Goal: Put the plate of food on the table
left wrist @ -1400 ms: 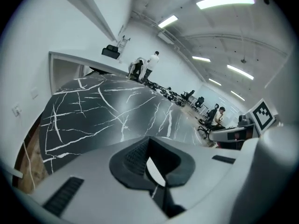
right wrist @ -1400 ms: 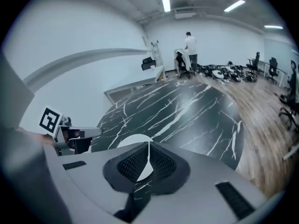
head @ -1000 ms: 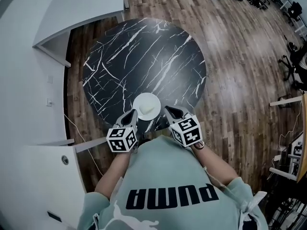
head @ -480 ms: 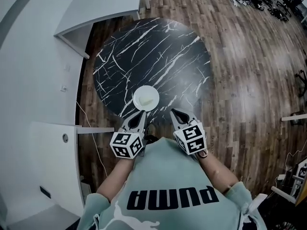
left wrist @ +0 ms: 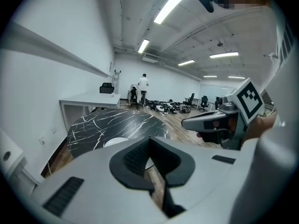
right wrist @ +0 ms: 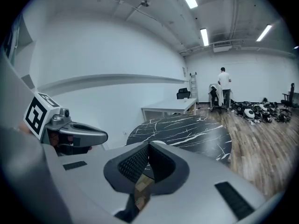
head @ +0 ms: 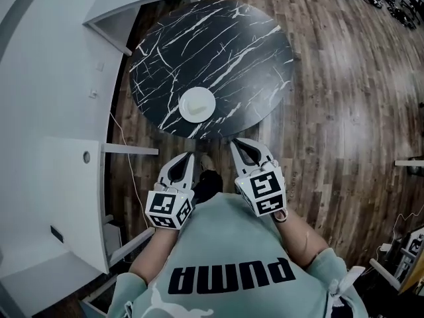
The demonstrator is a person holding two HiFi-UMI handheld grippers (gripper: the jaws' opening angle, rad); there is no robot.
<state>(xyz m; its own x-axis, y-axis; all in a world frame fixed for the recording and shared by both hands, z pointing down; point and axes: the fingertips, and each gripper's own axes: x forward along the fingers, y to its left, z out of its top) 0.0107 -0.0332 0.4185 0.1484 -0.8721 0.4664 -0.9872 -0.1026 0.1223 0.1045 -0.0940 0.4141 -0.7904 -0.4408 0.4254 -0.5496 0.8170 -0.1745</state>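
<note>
A white plate of pale food [head: 197,105] rests on the round black marble table [head: 255,52], close to its near edge. Both grippers hang over the wood floor, short of the table and apart from the plate. My left gripper [head: 187,156] is shut with nothing in it, and so is my right gripper [head: 236,142]. In the left gripper view the shut jaws [left wrist: 149,139] point at the table [left wrist: 119,120], with the plate [left wrist: 116,143] just past them. In the right gripper view the jaws [right wrist: 149,146] hide most of the plate [right wrist: 159,143].
A white desk [head: 142,2] stands beyond the table at the left, and a white cabinet [head: 73,191] is at my left side. A cable [head: 127,171] runs over the wood floor. A person [right wrist: 224,88], chairs and clutter occupy the far end of the room.
Both grippers have drawn back from the plate toward my body, and the view has backed away from the table. The plate stays on the table by its near edge.
</note>
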